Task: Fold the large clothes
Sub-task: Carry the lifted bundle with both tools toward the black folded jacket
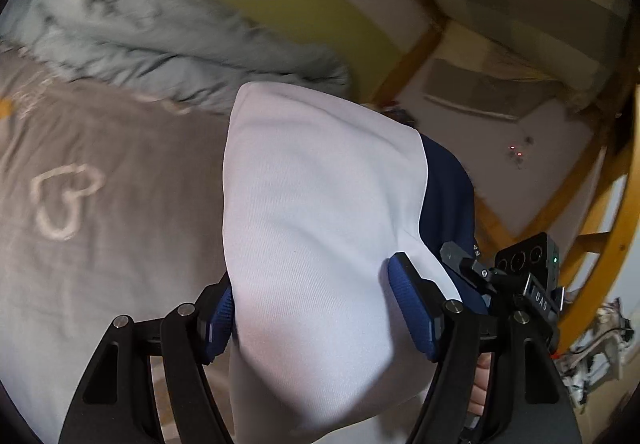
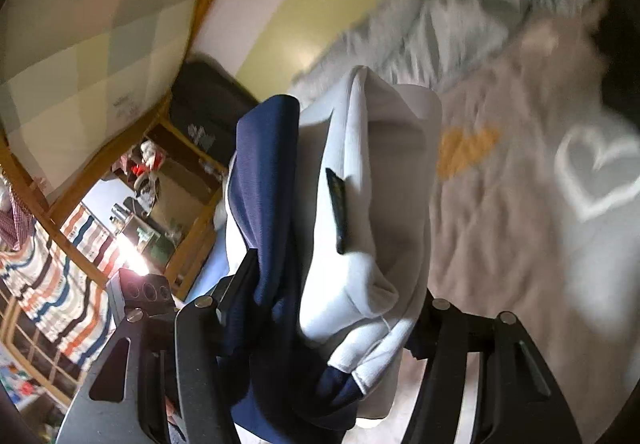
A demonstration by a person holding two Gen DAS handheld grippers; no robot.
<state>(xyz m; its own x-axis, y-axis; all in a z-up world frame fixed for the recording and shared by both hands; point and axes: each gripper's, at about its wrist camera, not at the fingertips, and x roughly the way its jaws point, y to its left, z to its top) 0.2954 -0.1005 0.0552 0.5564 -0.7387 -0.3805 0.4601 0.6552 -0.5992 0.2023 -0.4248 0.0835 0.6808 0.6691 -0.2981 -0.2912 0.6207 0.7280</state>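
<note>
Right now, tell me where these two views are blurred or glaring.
Left wrist view: the fluffy blue-grey blanket is smeared by motion blur, while the white garment stays sharp. Right wrist view: the heart-print bedspread blurs, and a bright glare blooms lower left.

A home bedroom: a bed spread with a grey heart-printed sheet [image 1: 100,228], a rumpled pale-blue fluffy blanket [image 1: 132,40] lying against the yellow wall [image 1: 304,0], a wooden bunk-bed frame [image 1: 416,44], and a striped cloth [image 2: 68,292] hanging nearby

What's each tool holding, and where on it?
Both hold the white-and-navy garment: left tool around a white fold, right tool on bunched navy-and-white fabric.
</note>
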